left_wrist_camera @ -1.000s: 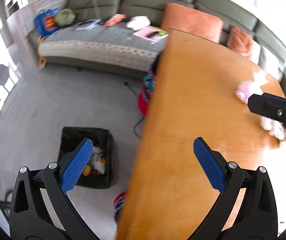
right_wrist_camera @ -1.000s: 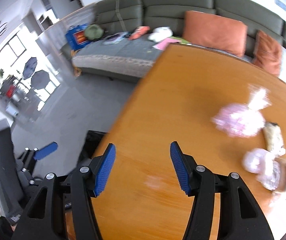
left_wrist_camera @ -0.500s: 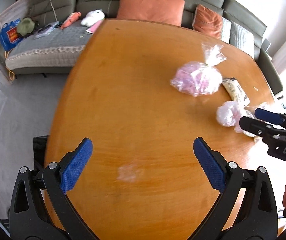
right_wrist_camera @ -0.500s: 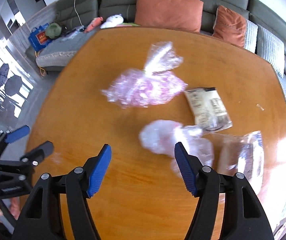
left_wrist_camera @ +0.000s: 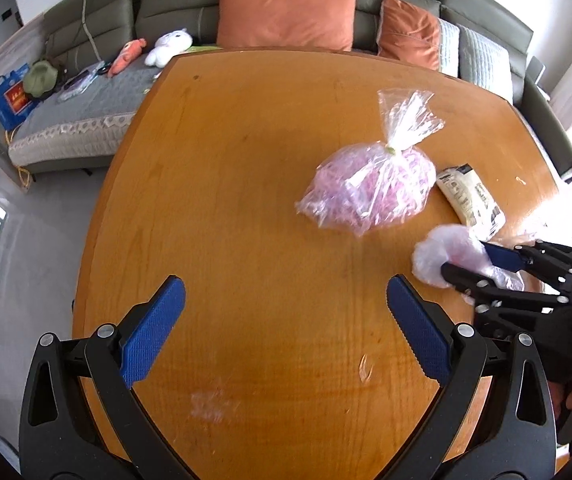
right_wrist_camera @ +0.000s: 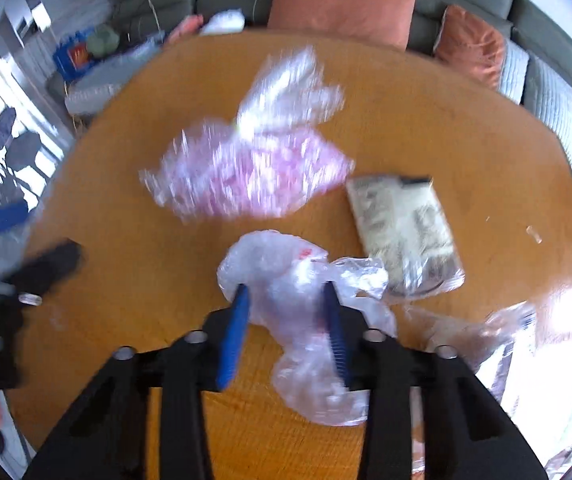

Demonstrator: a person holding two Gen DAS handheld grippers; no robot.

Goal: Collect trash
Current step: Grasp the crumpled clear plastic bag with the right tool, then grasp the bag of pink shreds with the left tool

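Trash lies on a round wooden table. My right gripper is shut on a crumpled clear plastic bag, which also shows in the left wrist view between the right gripper's fingers. A tied clear bag with pink contents lies beyond it. A cream snack wrapper lies to the right. My left gripper is open and empty above the near table.
More clear plastic wrap lies at the table's right edge. A grey sofa with orange cushions, toys and a blue bag stands behind the table. Floor lies to the left.
The right gripper moved forward and closed on the crumpled clear bag. The left gripper swung from the floor bin over the table and moved closer to the trash.
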